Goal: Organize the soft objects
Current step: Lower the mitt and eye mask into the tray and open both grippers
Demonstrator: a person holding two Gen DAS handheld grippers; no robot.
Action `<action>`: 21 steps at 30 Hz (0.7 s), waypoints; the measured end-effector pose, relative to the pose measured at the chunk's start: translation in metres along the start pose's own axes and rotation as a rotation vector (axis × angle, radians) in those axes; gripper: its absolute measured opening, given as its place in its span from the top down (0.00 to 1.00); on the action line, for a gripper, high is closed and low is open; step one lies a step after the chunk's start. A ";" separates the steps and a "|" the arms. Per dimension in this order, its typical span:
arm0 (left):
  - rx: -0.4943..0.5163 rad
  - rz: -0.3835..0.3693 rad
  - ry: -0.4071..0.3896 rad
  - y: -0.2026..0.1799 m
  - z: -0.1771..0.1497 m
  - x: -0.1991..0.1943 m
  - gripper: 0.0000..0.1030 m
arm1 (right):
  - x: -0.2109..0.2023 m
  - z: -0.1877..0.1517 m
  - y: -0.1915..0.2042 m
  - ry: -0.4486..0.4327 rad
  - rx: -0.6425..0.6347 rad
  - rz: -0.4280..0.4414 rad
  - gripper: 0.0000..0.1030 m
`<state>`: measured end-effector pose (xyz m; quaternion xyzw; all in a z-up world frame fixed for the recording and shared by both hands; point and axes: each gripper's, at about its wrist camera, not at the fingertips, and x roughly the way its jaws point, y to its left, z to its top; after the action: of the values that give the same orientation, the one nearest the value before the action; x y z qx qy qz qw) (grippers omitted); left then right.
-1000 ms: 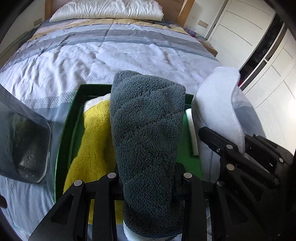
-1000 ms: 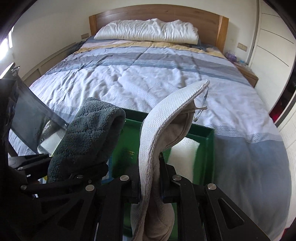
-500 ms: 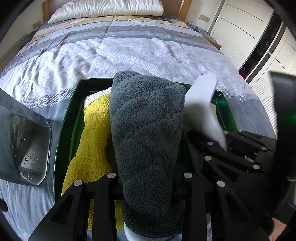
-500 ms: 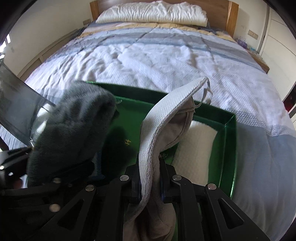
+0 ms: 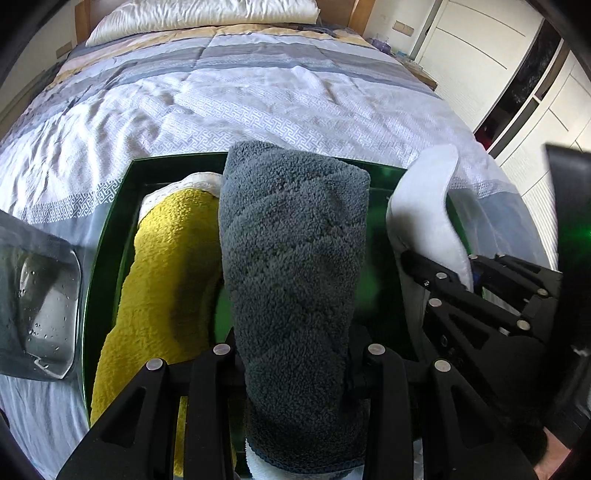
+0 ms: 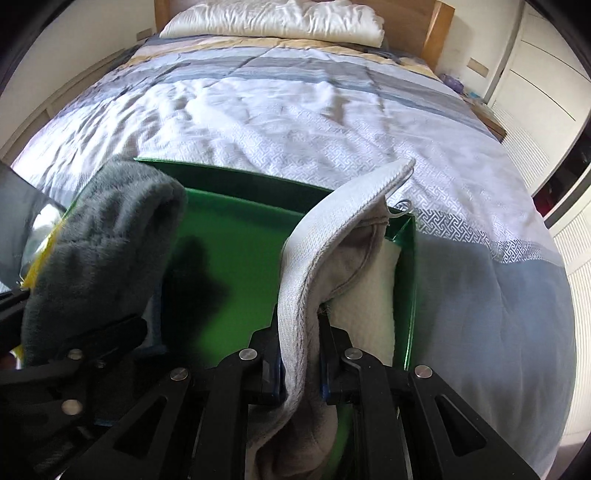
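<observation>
My left gripper (image 5: 295, 354) is shut on a folded dark grey fluffy towel (image 5: 291, 258), held upright over the green box (image 5: 110, 221) on the bed. A yellow towel (image 5: 166, 280) lies in the box's left side. To the right, my right gripper (image 6: 301, 354) is shut on a folded light grey cloth (image 6: 314, 258) that arches up over the box's right half (image 6: 236, 243). A white cloth (image 6: 369, 295) lies flat in the box under it. The light grey cloth (image 5: 424, 206) and right gripper (image 5: 443, 280) also show in the left wrist view, and the dark towel (image 6: 103, 240) in the right wrist view.
The box sits near the foot of a bed with a grey and white striped quilt (image 5: 240, 96) and a white pillow (image 6: 273, 18) at the headboard. A clear plastic lid (image 5: 37, 295) leans at the box's left. White wardrobe doors (image 5: 480, 44) stand on the right.
Both grippers have come down and forward toward the green box, each keeping its towel. The light grey cloth has dropped lower, from beside the box to over its right half.
</observation>
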<state>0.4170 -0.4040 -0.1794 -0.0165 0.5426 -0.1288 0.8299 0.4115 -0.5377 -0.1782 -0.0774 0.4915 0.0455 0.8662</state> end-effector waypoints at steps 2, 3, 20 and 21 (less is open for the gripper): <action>0.004 0.013 -0.002 0.000 -0.001 0.001 0.71 | -0.003 0.000 0.009 -0.020 -0.018 0.020 0.87; 0.005 0.018 -0.006 0.001 -0.002 0.001 0.72 | -0.003 0.000 0.010 -0.024 -0.020 0.022 0.87; 0.022 0.094 0.014 0.008 -0.006 0.012 0.69 | 0.005 0.001 0.014 -0.029 -0.006 0.038 0.86; 0.023 0.093 0.012 0.009 -0.006 0.012 0.69 | 0.005 0.002 0.014 -0.029 -0.005 0.038 0.86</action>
<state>0.4175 -0.3971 -0.1940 0.0192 0.5464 -0.0964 0.8318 0.4132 -0.5239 -0.1829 -0.0695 0.4803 0.0640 0.8720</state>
